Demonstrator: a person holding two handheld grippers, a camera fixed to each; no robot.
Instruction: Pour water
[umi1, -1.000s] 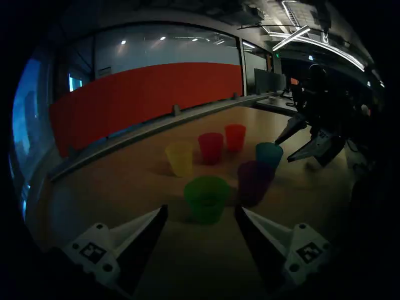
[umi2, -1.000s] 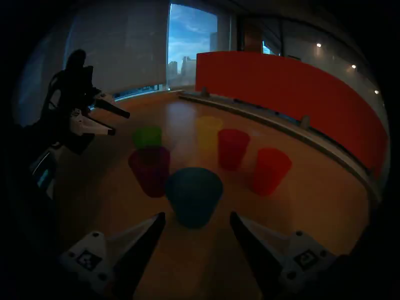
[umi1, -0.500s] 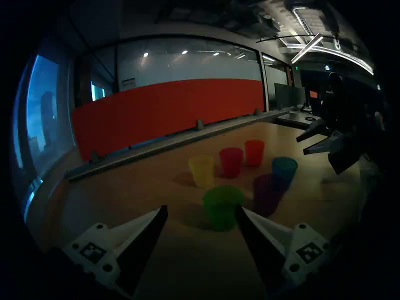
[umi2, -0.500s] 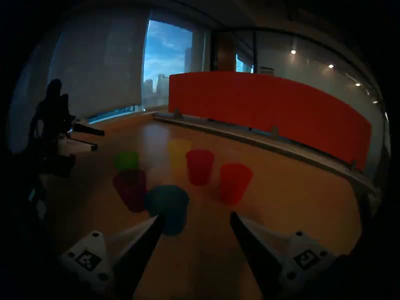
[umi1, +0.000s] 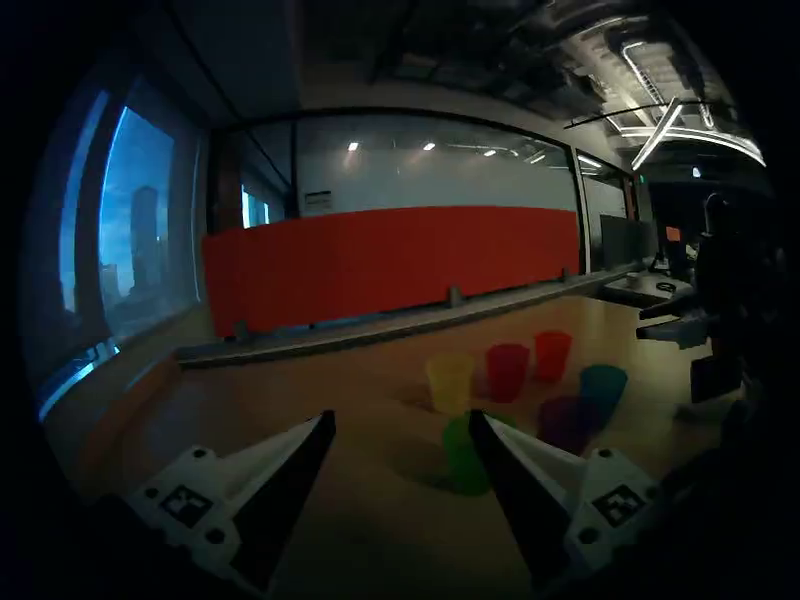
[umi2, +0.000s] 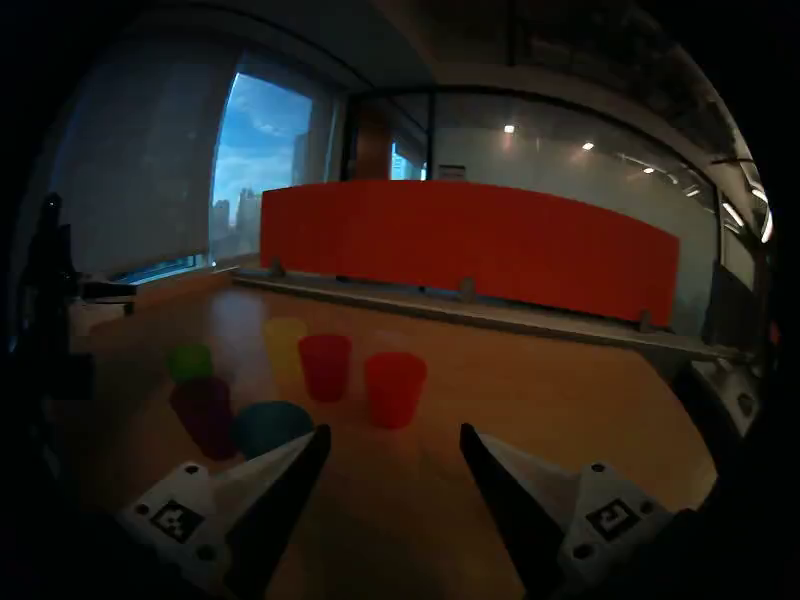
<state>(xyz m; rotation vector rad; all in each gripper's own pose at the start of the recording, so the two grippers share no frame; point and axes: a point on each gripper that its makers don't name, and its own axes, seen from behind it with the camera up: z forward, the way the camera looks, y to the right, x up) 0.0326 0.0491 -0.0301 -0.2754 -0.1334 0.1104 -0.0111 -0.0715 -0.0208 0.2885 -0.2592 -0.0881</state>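
Observation:
Six plastic cups stand grouped on the wooden table (umi1: 290, 400). In the left gripper view these are green (umi1: 460, 458), yellow (umi1: 450, 382), red (umi1: 507, 370), orange-red (umi1: 552, 355), teal (umi1: 603, 388) and purple (umi1: 568, 421). My left gripper (umi1: 400, 430) is open and empty, its right finger overlapping the green cup. In the right gripper view the teal cup (umi2: 265, 427) sits by the left finger, with purple (umi2: 205, 415), green (umi2: 190, 362), yellow (umi2: 285, 345), red (umi2: 325, 367) and orange-red (umi2: 394, 388) behind. My right gripper (umi2: 395, 435) is open and empty. Whether any cup holds water cannot be told.
A long red partition (umi1: 400, 255) runs along the table's far edge, with a glass wall behind and windows (umi2: 255, 175) to one side. The right gripper (umi1: 685, 325) hovers at the table's right end, the left one (umi2: 95, 292) at the far left. The room is dim.
Both grippers have drawn back and tilted upward. The cups now look smaller and lower, shifted right in the left gripper view and left in the right gripper view. Both stay open.

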